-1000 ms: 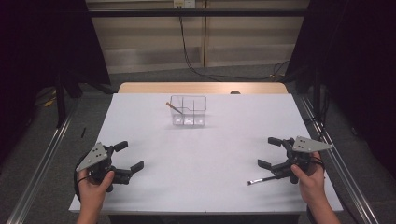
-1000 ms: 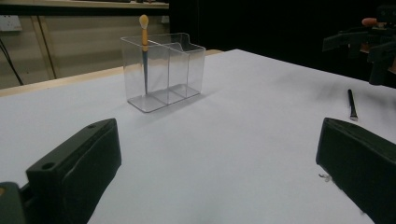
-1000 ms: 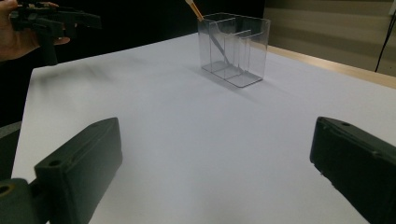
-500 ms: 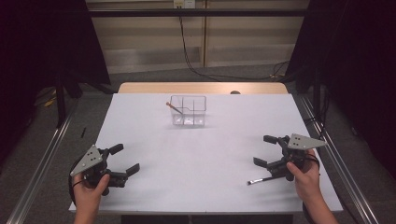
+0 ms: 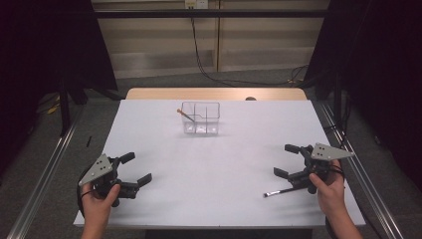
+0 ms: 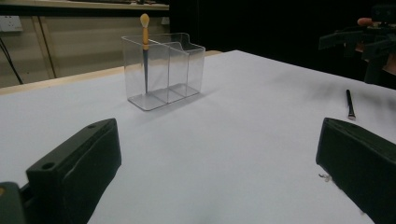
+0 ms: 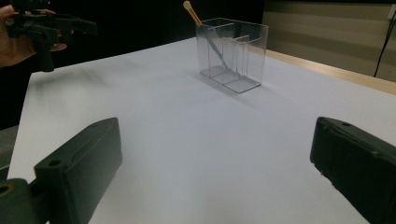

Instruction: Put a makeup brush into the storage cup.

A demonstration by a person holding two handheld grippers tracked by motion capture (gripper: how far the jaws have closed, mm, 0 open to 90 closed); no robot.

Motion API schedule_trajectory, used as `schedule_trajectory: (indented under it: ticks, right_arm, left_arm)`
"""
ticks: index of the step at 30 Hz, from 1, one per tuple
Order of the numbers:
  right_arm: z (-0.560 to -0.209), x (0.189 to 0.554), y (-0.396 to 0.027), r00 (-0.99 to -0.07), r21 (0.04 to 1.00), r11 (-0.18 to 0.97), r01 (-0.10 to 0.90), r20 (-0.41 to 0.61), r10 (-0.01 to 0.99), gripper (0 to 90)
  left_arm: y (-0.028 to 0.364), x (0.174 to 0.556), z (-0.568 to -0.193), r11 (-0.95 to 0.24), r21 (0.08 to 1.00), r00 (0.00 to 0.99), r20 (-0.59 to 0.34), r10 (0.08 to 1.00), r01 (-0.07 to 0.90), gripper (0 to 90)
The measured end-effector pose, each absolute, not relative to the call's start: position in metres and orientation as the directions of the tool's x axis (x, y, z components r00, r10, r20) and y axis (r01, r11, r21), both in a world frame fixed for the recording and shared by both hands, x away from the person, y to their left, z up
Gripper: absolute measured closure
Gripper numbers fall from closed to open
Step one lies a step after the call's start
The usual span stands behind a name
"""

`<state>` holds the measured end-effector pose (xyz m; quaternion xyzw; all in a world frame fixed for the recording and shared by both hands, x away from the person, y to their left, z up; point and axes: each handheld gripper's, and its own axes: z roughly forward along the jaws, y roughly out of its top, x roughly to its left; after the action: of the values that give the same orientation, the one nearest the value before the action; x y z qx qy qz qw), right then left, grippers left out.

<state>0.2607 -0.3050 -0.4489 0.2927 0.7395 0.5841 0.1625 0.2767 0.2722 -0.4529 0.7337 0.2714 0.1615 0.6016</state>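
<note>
At table's near corners, both grippers — left gripper [image 5: 132, 170], right gripper [image 5: 286, 160] — fingers wide, holding nothing.

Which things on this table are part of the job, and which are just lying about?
Part of the job:
black brush lying by the right tongs
clear divided box
orange-tipped brush standing in it

Lying about:
small dark object at the far edge
floor cables

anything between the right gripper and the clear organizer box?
Nothing: in the high view, bare white table runs from the right gripper to the clear organizer box. The black brush lies nearer the person, off that line.
</note>
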Motion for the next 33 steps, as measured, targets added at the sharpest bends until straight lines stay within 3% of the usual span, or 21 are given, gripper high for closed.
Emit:
schedule_trajectory:
  ticks: [33]
  right_arm:
    - [-0.4481,0.2594,-0.3023,-0.77,0.944,0.192,0.267,0.089,0.632,1.9]
  left_arm:
    - [0.2629,0.2826,-0.4472,-0.119,0.977,0.817,-0.078,0.571,0.177,0.0]
